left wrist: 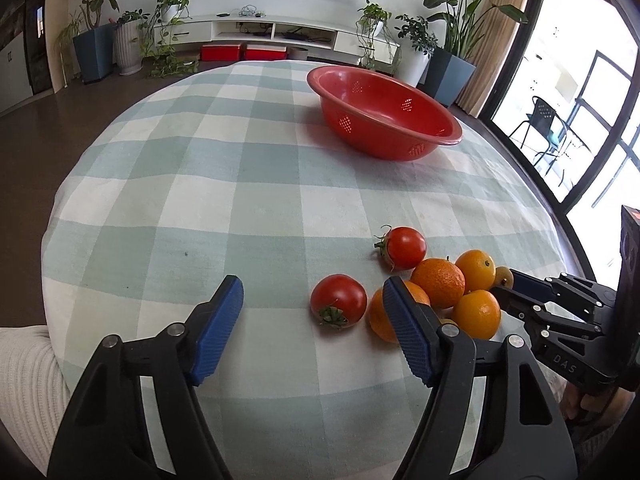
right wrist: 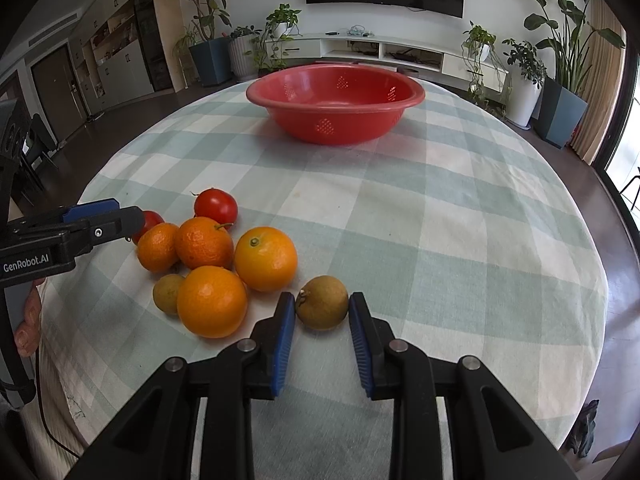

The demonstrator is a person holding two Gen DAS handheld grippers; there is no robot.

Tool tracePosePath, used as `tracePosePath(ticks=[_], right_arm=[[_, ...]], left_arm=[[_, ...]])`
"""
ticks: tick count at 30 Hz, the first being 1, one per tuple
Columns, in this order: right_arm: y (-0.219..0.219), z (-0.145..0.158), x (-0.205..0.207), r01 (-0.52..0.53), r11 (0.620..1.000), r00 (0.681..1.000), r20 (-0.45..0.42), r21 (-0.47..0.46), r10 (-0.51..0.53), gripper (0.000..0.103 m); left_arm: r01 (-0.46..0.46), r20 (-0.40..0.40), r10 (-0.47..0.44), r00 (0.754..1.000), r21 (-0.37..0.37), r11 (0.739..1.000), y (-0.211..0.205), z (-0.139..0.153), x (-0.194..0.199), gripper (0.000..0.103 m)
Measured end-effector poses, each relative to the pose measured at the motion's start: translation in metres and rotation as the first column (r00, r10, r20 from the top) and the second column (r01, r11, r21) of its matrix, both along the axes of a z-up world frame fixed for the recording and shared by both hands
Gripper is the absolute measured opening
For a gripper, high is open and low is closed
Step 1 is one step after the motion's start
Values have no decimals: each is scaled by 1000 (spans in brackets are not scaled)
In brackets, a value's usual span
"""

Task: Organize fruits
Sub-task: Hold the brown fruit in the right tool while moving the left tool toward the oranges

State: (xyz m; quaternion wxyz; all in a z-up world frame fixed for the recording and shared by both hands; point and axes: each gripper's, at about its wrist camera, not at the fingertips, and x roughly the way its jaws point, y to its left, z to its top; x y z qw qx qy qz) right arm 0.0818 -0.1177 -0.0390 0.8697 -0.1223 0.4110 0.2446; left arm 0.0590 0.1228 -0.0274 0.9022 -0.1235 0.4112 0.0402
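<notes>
A brown fruit [right wrist: 322, 302] sits on the checked cloth [right wrist: 440, 216] beside the oranges [right wrist: 212, 301], the right gripper [right wrist: 322, 316] low around it, pads touching both sides; the left gripper [left wrist: 312, 322], marked "GenRobot.AI", hovers spread wide near a tomato [left wrist: 338, 300]
</notes>
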Motion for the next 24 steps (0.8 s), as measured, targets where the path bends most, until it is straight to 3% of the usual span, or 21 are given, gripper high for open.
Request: tracePosePath(ticks=[3,6,17,20,24], right_arm=[[0,0,0,0,1000,1000,1,-1,0,30],[0,0,0,0,1000,1000,0,0,0,30],[-1,0,1,0,1000,1000,0,1,0,30],[-1,0,1,1,1000,1000,-1,1,-1,30],[-1,0,1,0,1000,1000,-1,1,0,30]], left_arm=[[27,7,-27,1000,-2,1000,-3,2,-1,71],[83,19,-84,996,41,996,-17,6,-3,71],[259,-17,-260,966,167,951,-52,4,-2,71],[294,-39,-292,956,195,936,-55,2,1,63],[317,-51,-314,948,217,923,-56,0,6,62]])
